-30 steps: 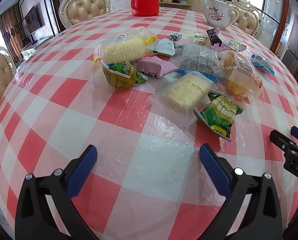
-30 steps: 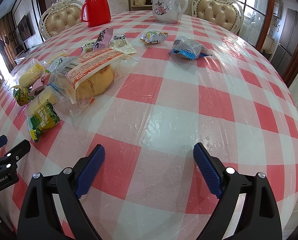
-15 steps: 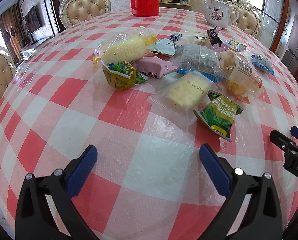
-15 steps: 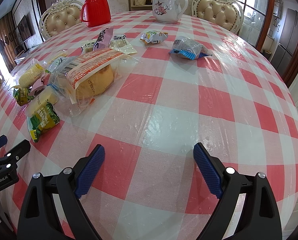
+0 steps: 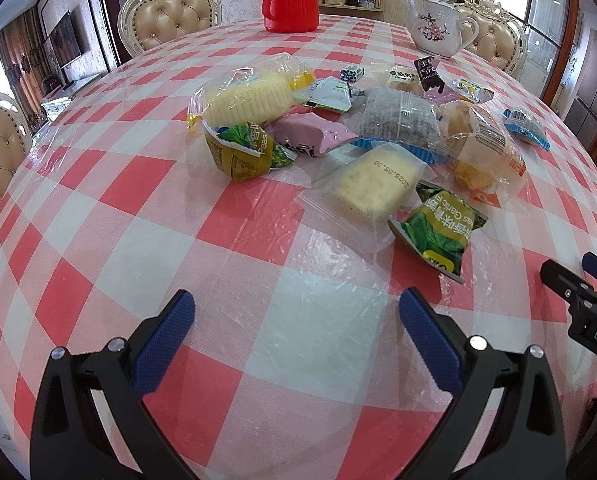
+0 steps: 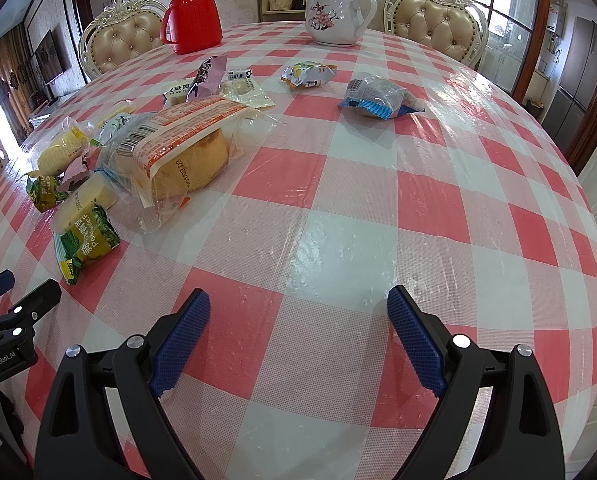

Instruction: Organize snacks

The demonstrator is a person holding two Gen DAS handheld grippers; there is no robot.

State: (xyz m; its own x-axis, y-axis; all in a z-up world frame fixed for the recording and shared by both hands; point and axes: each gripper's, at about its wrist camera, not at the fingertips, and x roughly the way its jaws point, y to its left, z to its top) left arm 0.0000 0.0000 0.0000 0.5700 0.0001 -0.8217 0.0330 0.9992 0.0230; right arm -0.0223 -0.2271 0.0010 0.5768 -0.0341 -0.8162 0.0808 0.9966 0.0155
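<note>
Bare red-and-white checked plastic tablecloth (image 6: 338, 248) near and right, heap of wrapped snack packets (image 5: 338, 140) crowding left-centre, green pea packet (image 5: 438, 232) nearest, red plastic thermos jug (image 6: 192, 12) and white floral porcelain teapot (image 6: 334, 12) blocking far edge

A glossy, wrinkled clear plastic sheet covers the checked cloth on the counter (image 6: 338, 216) — snack wrappers (image 5: 382, 184) are shiny film, the teapot (image 6: 332, 14) glazed ceramic, the red flask (image 6: 192, 12) smooth plastic.

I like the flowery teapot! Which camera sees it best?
The right wrist view: the teapot shows whole, with lid, spout, handle and flowers clear. The left wrist view shows the teapot smaller, off at the table's far right.
</note>
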